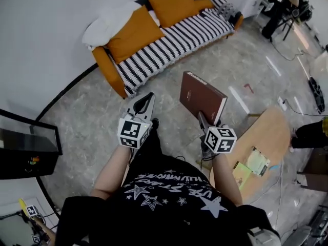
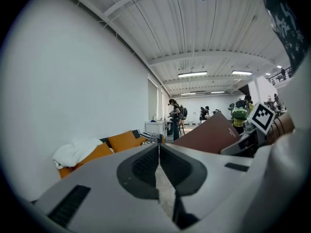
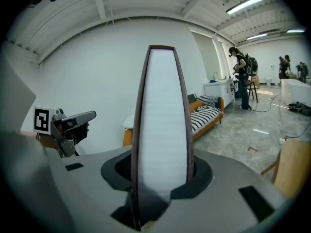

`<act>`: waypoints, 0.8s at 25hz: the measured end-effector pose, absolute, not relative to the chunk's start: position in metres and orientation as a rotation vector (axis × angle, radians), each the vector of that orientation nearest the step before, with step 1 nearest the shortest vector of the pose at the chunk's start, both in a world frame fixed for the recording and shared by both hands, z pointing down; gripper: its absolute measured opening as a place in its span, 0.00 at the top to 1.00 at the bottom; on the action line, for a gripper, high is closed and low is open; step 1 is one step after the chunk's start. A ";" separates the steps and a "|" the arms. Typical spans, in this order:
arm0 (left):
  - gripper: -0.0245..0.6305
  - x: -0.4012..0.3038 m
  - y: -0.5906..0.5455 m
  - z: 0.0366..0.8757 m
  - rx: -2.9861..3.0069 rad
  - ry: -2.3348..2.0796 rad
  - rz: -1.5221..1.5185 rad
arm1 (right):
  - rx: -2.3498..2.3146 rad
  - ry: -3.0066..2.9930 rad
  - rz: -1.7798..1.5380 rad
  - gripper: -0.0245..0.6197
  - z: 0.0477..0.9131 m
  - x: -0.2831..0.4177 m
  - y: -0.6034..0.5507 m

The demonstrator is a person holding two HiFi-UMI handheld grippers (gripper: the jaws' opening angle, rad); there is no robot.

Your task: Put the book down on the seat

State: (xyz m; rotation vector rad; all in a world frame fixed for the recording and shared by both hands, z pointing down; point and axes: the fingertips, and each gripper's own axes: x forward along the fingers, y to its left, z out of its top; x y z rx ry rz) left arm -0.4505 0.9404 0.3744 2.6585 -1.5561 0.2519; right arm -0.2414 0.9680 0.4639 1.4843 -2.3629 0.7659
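So the book point(image 1: 203, 96) is clamped upright in the right gripper point(image 1: 203, 121), well apart from the sofa point(image 1: 177, 35). Left gripper point(image 1: 145, 102) is pinched closed, empty. Whole put-down's left to do.

Right gripper point(image 1: 204, 120) holds brown book point(image 1: 201, 96) before striped sofa point(image 1: 171, 37).

The book point(image 1: 202, 97) has a matt brown cover, the sofa point(image 1: 174, 40) striped cloth upholstery, the floor point(image 1: 102, 111) smooth marbled stone.
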 end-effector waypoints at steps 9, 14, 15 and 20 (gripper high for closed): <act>0.94 -0.462 0.809 0.378 2.700 -1.456 0.241 | 1.649 -2.236 0.810 0.72 0.468 -0.239 0.883; 0.94 -0.474 0.742 0.370 2.715 -1.408 0.235 | 1.707 -2.204 0.821 0.72 0.461 -0.253 0.835; 0.94 -0.478 0.730 0.366 2.721 -1.402 0.225 | 1.722 -2.197 0.821 0.72 0.459 -0.256 0.826; 0.94 -0.499 0.682 0.361 2.732 -1.367 0.213 | 1.785 -2.159 0.834 0.72 0.454 -0.269 0.793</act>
